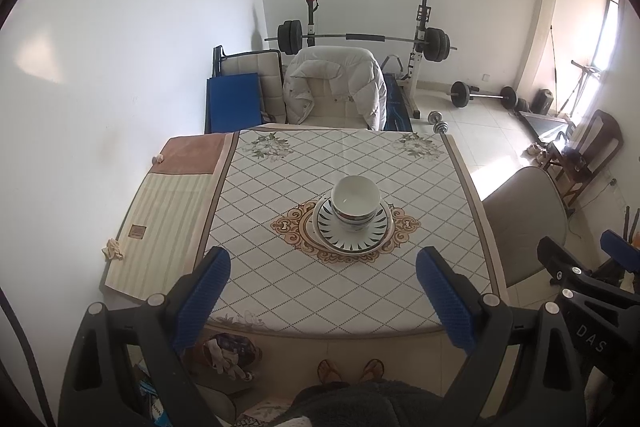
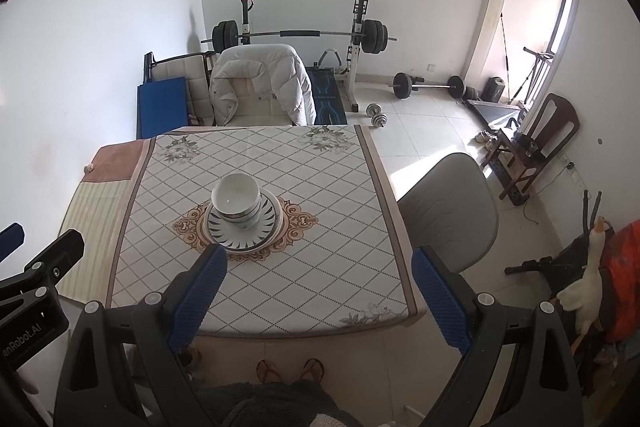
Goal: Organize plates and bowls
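White bowls point(image 1: 355, 201) with dark rim bands sit nested on stacked plates point(image 1: 352, 231) with a black ray pattern, in the middle of the table point(image 1: 280, 283). The right wrist view shows the same bowls point(image 2: 237, 201) and plates point(image 2: 244, 233) left of centre. My left gripper point(image 1: 324, 293) hangs high above the table's near edge, open and holding nothing, blue pads wide apart. Beside it to the right, my right gripper point(image 2: 318, 293) is held at the same height, open and empty too. Neither touches the dishes.
The table carries a diamond-patterned cloth and a striped mat point(image 1: 160, 223) at its left. A chair with a white jacket point(image 1: 334, 87) stands at the far side, a grey chair point(image 2: 452, 211) at the right. Weights and a barbell rack point(image 1: 360, 39) fill the back. A person's feet point(image 1: 350, 371) show below.
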{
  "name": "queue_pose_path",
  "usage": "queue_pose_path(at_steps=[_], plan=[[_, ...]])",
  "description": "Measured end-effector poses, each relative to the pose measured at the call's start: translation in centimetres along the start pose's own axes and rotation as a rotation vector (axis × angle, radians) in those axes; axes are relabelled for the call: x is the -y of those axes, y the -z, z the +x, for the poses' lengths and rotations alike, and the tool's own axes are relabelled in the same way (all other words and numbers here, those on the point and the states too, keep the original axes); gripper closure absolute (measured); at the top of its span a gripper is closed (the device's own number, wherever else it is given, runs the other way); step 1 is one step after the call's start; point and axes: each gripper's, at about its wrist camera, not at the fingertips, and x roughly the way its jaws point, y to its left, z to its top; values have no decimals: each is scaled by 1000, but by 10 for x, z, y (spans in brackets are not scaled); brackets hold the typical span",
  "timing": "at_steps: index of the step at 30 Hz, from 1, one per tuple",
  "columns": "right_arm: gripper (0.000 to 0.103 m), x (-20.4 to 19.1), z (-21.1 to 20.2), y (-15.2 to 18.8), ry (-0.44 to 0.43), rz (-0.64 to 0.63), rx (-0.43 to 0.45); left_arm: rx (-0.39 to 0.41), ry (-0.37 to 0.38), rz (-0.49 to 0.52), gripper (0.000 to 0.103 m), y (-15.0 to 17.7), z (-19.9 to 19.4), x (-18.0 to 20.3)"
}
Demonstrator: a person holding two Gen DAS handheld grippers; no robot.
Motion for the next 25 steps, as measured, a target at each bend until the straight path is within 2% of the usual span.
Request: queue_pose_path(at_steps=[25], plan=[[7, -1, 3, -1, -6, 6, -17, -11, 2, 20, 8, -7, 10, -7]])
